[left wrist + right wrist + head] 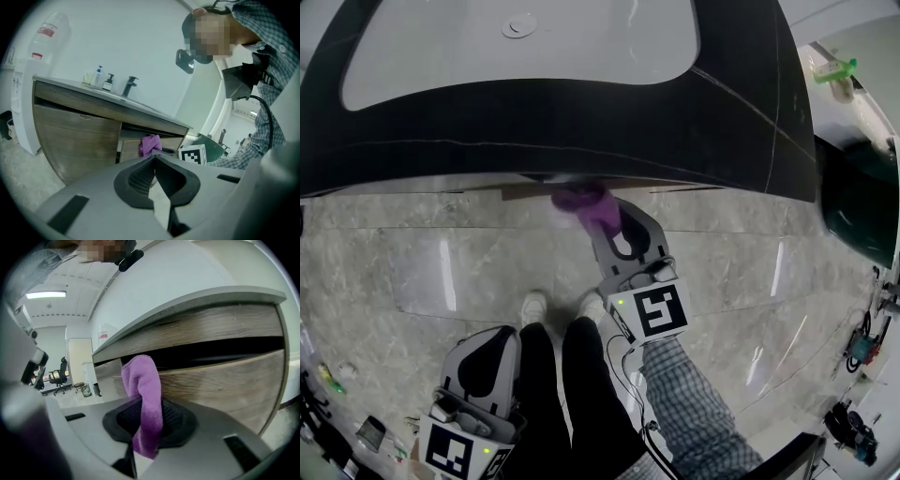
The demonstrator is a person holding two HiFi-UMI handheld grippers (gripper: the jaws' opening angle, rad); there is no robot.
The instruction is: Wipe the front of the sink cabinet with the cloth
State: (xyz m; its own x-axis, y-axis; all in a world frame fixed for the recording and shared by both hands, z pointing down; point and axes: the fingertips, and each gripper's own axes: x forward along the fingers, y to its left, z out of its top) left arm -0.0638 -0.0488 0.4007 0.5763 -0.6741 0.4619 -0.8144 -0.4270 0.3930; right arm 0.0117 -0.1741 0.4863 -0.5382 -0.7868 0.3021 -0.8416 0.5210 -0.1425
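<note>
From the head view, my right gripper reaches forward to the dark countertop's front edge, clenched on the purple cloth. The cloth bunches at the jaw tips, just under the overhang. Above it lies the pale sink basin with its round drain. My left gripper hangs low beside my legs, well apart from the cabinet, over the marble floor.

In the left gripper view, my jaws are pressed together on nothing. Beyond them the cloth sits against the wooden cabinet front, with my right gripper's marker cube just beside it. On the counter stand a faucet and two pump bottles.

In the right gripper view, my jaws grip the cloth in a folded strip. Its top stands up before the dark gap between the wooden panels, and its tail hangs below the pads. I cannot tell whether it touches the wood.
</note>
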